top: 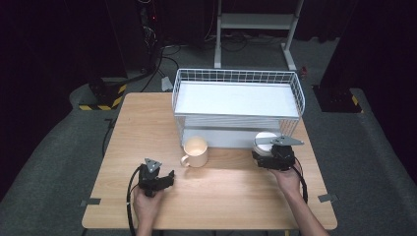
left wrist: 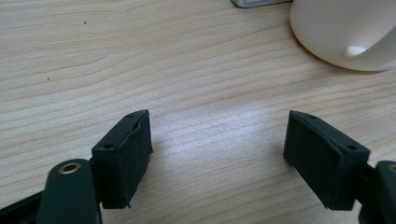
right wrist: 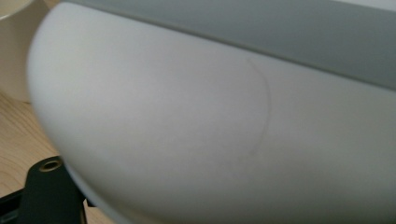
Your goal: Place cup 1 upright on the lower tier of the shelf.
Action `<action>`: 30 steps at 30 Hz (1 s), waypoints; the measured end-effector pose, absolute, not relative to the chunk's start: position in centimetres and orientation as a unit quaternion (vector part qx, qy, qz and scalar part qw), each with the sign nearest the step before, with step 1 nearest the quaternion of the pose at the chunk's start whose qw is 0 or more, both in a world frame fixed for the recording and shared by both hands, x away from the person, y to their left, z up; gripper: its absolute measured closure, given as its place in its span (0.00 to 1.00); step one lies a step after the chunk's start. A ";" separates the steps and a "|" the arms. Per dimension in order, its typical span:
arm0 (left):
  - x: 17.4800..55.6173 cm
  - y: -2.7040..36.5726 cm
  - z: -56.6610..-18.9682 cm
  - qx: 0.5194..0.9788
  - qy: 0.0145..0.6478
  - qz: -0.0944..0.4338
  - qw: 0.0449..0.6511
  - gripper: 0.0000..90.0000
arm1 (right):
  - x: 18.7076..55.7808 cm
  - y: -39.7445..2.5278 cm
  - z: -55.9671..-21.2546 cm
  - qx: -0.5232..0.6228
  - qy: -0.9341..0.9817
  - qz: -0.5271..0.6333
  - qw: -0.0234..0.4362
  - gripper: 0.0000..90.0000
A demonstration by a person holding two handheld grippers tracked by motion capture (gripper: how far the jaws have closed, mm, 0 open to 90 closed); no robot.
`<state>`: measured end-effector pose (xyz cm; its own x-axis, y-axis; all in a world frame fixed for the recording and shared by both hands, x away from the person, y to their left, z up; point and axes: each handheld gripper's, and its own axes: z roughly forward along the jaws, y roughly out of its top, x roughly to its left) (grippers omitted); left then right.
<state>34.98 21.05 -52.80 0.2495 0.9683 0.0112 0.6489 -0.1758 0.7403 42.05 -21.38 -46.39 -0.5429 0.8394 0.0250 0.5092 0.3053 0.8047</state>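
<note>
A cream mug (top: 195,151) stands on the wooden table (top: 147,123) in front of a white wire rack (top: 237,101). Its lower wall and handle appear at the top right of the left gripper view (left wrist: 341,32). My left gripper (top: 168,177) rests low near the table's front left, open (left wrist: 217,135), with bare wood between its pads. A white bowl (top: 264,139) sits at the rack's front right, and my right gripper (top: 265,150) is pressed up against it. The bowl's outer wall (right wrist: 196,121) hides the right gripper's jaw tips.
The rack has a white upper shelf (top: 236,98) and a grey base (right wrist: 280,32) just behind the bowl. The mug's side (right wrist: 14,46) shows left of the bowl. A white metal stand (top: 255,22) and cables lie on the floor beyond the table.
</note>
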 end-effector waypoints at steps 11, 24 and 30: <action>35.0 21.0 -52.8 0.724 0.558 0.252 0.317 0.26 | 43.9 -21.6 -46.1 0.456 0.763 0.410 0.204 0.20; 35.0 21.0 -52.8 0.724 0.559 0.252 0.317 0.26 | 45.8 -21.7 -47.3 0.481 0.750 0.400 0.213 0.20; 35.0 21.0 -52.8 0.724 0.558 0.252 0.317 0.26 | 46.2 -21.7 -47.7 0.485 0.749 0.396 0.218 0.20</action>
<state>34.98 21.04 -52.80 0.2495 0.9683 0.0106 0.6492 -0.1754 0.7402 46.17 -21.69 -47.70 -0.4338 0.8991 0.0578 0.5539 0.2156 0.8042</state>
